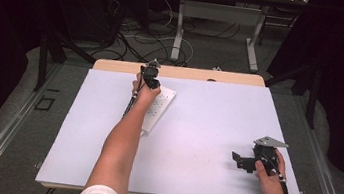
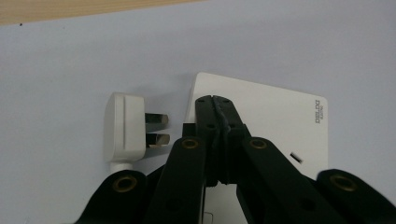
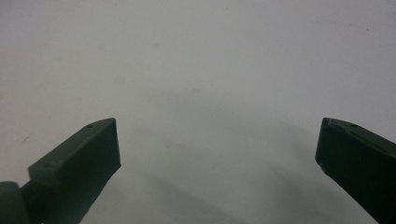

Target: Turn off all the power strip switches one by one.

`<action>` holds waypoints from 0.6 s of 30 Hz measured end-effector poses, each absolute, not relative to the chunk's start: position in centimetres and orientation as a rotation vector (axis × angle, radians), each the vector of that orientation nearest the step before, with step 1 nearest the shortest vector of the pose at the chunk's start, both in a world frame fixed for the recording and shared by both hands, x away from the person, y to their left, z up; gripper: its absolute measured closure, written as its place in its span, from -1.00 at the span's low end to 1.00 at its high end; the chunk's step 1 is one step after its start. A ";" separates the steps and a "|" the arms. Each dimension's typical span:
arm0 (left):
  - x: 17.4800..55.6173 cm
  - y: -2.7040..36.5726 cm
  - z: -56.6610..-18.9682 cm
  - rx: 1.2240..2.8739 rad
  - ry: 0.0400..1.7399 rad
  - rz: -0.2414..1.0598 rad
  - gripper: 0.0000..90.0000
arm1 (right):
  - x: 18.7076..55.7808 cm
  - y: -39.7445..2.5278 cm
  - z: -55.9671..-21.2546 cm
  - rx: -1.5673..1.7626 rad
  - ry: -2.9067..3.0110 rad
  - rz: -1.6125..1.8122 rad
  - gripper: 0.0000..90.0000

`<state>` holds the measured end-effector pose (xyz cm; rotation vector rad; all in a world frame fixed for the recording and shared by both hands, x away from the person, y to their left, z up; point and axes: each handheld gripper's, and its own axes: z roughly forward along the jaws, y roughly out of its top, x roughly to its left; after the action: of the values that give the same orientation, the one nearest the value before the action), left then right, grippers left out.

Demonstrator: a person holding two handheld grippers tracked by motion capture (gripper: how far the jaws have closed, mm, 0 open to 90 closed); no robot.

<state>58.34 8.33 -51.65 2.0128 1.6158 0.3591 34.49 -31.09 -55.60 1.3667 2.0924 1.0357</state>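
Left gripper is reached out to the far left part of the table, over the white power strip that lies there on the pale sheet. In the left gripper view its jaws are pressed together with no gap and nothing between them; the tips sit above the strip's near corner, probably poised to press or nudge instead of to grasp. A white three-pin plug lies flat on the sheet just beside the strip's end, pins pointing toward the strip, apart from it and not inserted in any socket. Its cable stub leads off under the gripper body, so where the cord runs I cannot tell. The strip shows a printed brand mark and one slot near its edge; the high view is too coarse to count sockets. Right gripper rests low at the near right of the table, well apart from the strip, held in the person's right hand. In the right gripper view its jaws stand wide apart over bare sheet, holding nothing; it looks parked, likely waiting to steady the strip or take the plug.
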 end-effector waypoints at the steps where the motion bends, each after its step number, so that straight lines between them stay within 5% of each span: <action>1: 58.3 8.4 -51.7 2.021 1.607 0.367 1.00 | 34.5 -31.1 -55.6 1.366 2.093 1.036 -1.00; 18: 57.9 8.5 -51.6 2.018 1.610 0.361 1.00 | 34.5 -31.1 -55.7 1.358 2.100 1.033 -1.00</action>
<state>57.93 8.54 -51.60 2.0182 1.6102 0.3613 34.53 -31.06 -55.67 1.3580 2.1004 1.0327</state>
